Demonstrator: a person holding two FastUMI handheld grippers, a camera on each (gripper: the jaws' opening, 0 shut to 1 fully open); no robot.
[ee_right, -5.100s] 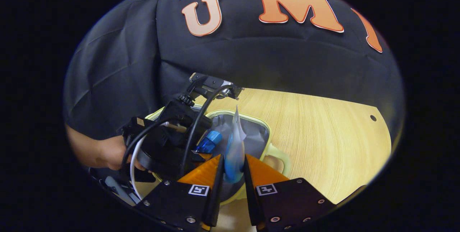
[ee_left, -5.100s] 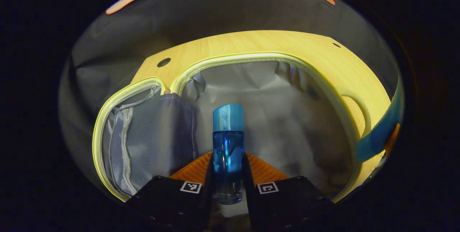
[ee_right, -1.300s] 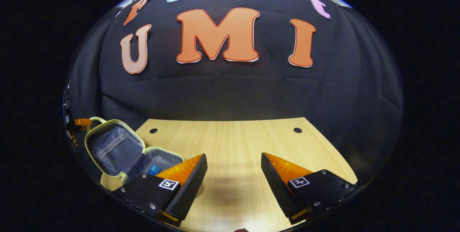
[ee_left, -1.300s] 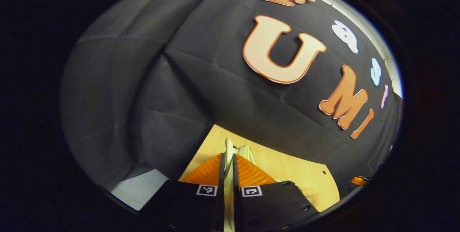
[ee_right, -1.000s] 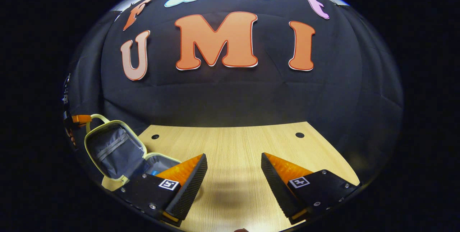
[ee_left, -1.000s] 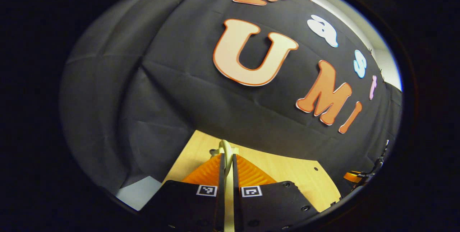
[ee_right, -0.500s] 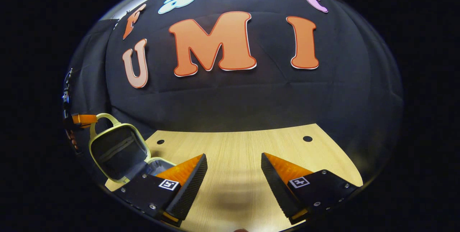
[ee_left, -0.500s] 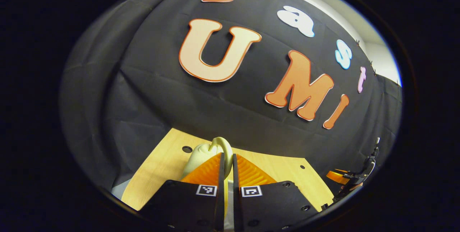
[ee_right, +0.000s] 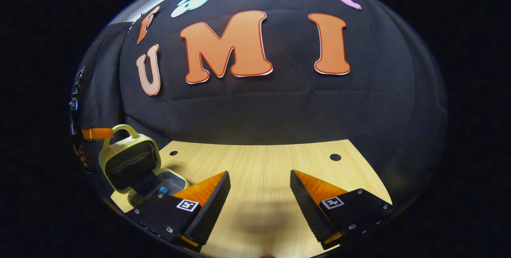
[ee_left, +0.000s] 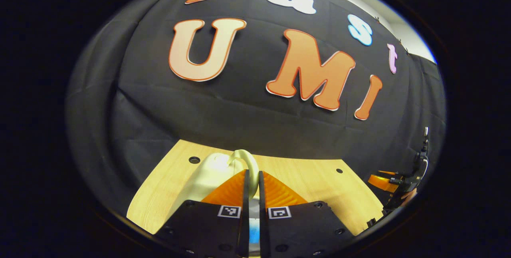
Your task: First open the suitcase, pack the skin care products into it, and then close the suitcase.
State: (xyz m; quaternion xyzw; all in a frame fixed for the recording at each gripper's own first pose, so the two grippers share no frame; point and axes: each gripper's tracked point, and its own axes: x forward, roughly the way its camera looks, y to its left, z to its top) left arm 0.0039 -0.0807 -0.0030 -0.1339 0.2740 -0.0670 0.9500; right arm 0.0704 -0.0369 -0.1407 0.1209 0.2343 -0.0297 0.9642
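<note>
My left hand-held gripper (ee_left: 251,178) has its two orange fingers (ee_left: 227,192) drawn almost together, pinching the pale yellow handle (ee_left: 248,161) of the suitcase lid (ee_left: 207,176). In the left gripper view the handle loops up just past the fingertips, and the lid's smooth outer shell slopes away to the left of my fingers, over the table (ee_left: 159,194). Low in the narrow gap between the fingers I catch a sliver of blue, too small for me to say what it is.

My right hand-held gripper (ee_right: 259,182) stands wide open with nothing between its fingers, hovering over bare wood of the table (ee_right: 259,162). From the right gripper view I see the suitcase (ee_right: 131,166) well off to my left near the table's edge: the lid (ee_right: 129,162) is tilted partway over the lower half (ee_right: 173,180), its dark lining facing down towards the opening, so the case is neither fully open nor shut. The left hand-held gripper's orange finger (ee_right: 98,133) meets the handle (ee_right: 121,130) at the top of the lid. Inside the lower half a blue-capped skin care bottle (ee_right: 163,189) peeks out just beside my right gripper's left finger.

In the left gripper view, the right hand-held gripper (ee_left: 393,184) sits at the far right edge, beyond the table.
</note>
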